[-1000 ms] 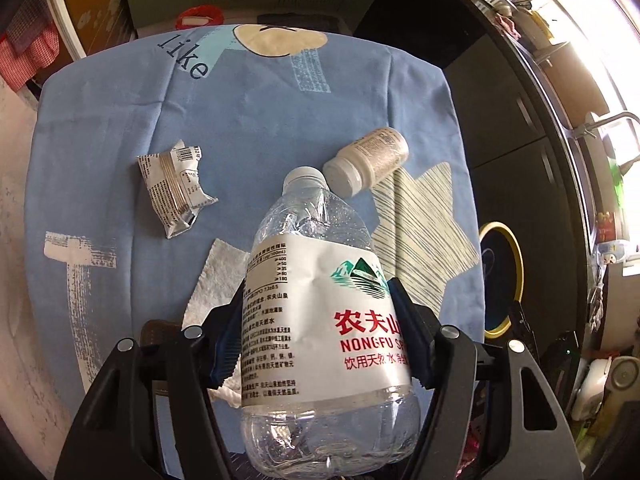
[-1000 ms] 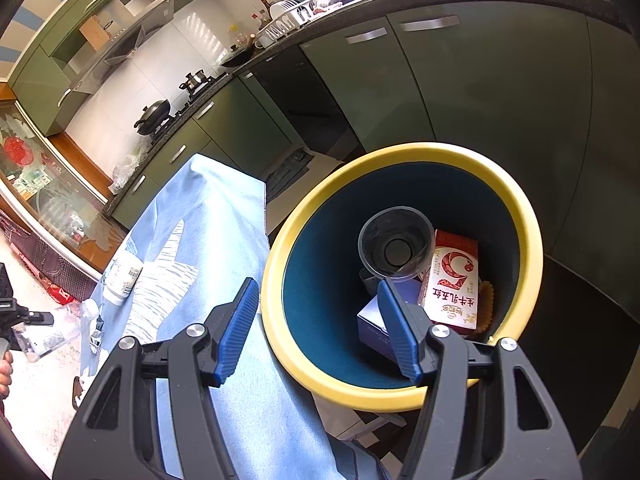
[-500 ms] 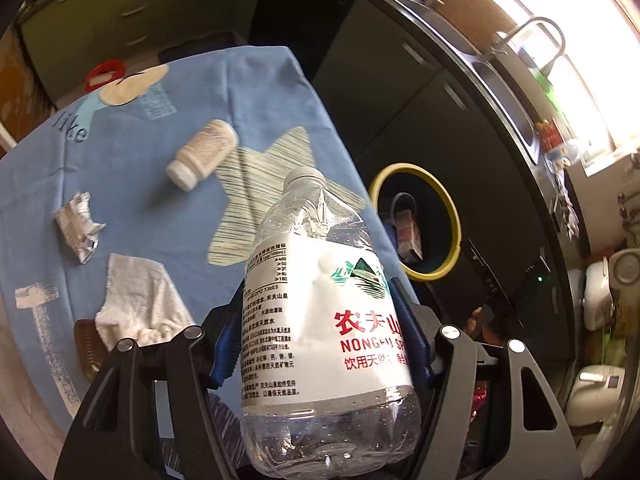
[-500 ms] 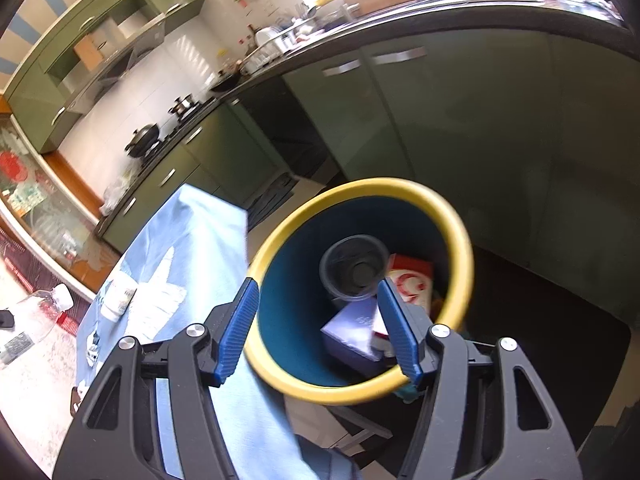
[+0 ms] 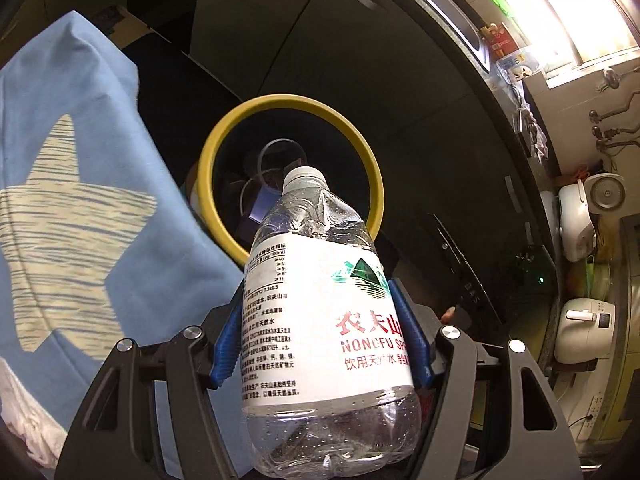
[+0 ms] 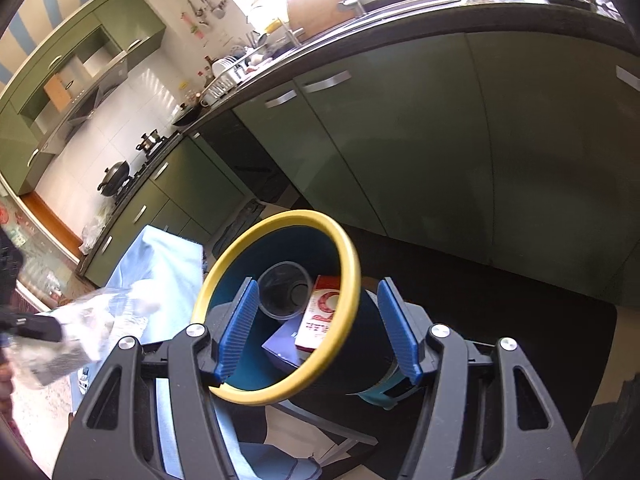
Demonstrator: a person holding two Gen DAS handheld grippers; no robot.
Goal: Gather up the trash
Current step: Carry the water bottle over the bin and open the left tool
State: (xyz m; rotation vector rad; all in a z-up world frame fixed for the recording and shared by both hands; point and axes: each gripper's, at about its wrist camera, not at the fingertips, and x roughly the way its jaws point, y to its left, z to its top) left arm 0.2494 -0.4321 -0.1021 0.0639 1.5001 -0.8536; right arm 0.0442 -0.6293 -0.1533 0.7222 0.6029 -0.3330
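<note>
Clear crumpled plastic water bottle [image 5: 320, 316], white label with red lettering, white cap on: held in the left gripper [image 5: 322, 336], blue ribbed pads pressed against both sides of the label. Cap end points forward and down toward the bin opening, base nearest the camera; apparently oriented so a release drops it neck-first. Appears empty save for droplets inside, so light; the soft wall dents under the clamp.

Round waste bin, yellow rim, dark teal interior [image 5: 224, 152]: stands on the floor just beside the table edge, within reach of both grippers. Contents: clear plastic cup [image 6: 285, 290], red-and-white carton [image 6: 322, 316], purple-blue box [image 6: 282, 346].

Right gripper [image 6: 316, 328]: jaws wide apart, holding nothing, rim of the bin between the pads in view without evident contact; whether it steadies the bin cannot be told.

Blue tablecloth with pale striped star [image 5: 80, 208]: covers the table left of the bin. White crumpled tissue [image 5: 20, 412] lies at its near edge, probably trash not yet collected.

Step in hand, judged: carrying the bottle over the bin for release.
</note>
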